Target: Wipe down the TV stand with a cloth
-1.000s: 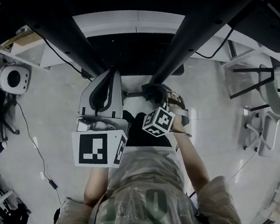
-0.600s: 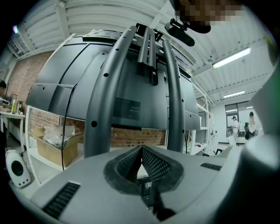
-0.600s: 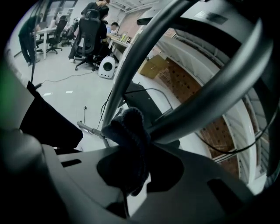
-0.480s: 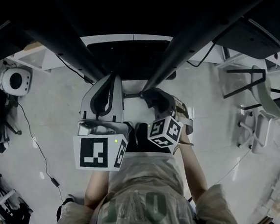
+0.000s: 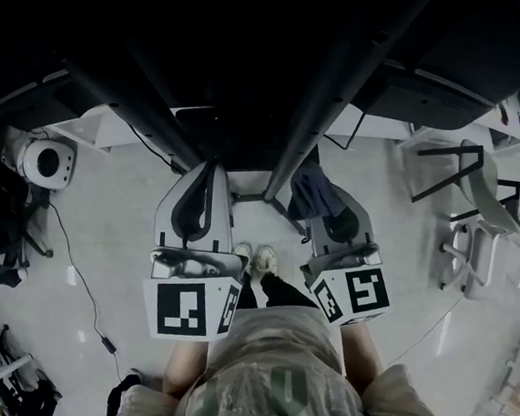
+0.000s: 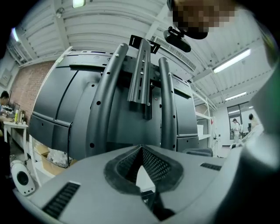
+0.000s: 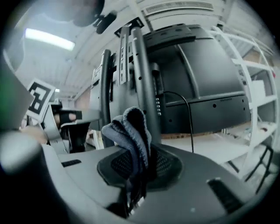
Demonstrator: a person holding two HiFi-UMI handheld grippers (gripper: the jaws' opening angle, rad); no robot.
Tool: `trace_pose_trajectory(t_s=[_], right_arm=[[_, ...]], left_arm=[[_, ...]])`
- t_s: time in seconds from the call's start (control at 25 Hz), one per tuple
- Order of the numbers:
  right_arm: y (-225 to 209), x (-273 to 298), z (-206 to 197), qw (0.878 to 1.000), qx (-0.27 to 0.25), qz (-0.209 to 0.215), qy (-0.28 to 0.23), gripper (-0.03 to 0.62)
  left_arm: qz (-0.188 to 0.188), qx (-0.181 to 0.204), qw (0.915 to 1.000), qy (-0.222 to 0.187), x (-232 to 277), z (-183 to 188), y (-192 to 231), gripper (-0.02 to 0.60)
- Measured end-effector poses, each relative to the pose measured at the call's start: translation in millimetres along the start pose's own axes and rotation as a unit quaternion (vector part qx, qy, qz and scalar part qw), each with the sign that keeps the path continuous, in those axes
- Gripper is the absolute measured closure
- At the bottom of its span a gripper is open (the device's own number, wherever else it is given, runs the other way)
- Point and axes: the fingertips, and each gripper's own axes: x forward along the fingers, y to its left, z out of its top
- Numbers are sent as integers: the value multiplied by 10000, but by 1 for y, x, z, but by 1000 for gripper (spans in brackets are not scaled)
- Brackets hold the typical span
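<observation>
The TV stand's dark posts run up the head view, with the black TV above. In the left gripper view its two grey tubes and centre bracket rise against the TV's back. My left gripper hangs in front of the stand, shut with nothing in it; its pads meet at the tip. My right gripper is shut on a dark blue-grey cloth, which bunches up out of the jaws short of the stand's post.
A white chair stands at the right. A round white device and a floor cable lie at the left. My shoes show between the grippers. White shelving flanks the TV. People stand far off.
The right gripper with the cloth has drawn back from the stand's base, rightward and toward me. The view has shifted back, and my shoes now show. The left gripper has hardly moved.
</observation>
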Motion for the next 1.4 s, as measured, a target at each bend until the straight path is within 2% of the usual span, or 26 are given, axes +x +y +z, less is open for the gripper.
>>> trace_pose_trajectory(t_s=[0.12,0.36,0.52,0.64,0.76,0.88,1.04,1.12,1.2,1.4], right_arm=[[8,1,14,9988,404,155,-233,537],[39,6,47,9975,220,231,-637,537],[69,16,88,9940,-294,-19,-1049,537],[99,27,140,9824,-1310,-376,-1277,537],[135,44,202,9567,-2449,-749,-1383,537],[161,47,262,9260,-3215,-1189,-1580,537],[186,48,345,8698,-4057,-1813,-2144,537],[196,47,378,8457,-4331,-2080,-2322,537],[206,46,404,8267,-4539,-2264,-2437,537],[231,43,440,7954,-4830,-2441,-2730,537]], left_arm=[[120,106,9998,-92,-4,9,5,566],[45,204,9992,-327,-13,26,23,567],[-69,302,9979,-564,-22,50,48,567],[-167,303,9977,-576,-30,59,64,567],[-200,364,9971,-641,-30,71,83,567],[-274,473,9955,-773,-30,92,94,567],[-425,602,9925,-975,-29,119,104,567],[-461,649,9912,-1058,-31,127,108,567],[-471,674,9904,-1112,-32,132,112,566],[-436,624,9909,-1114,-35,130,123,567]])
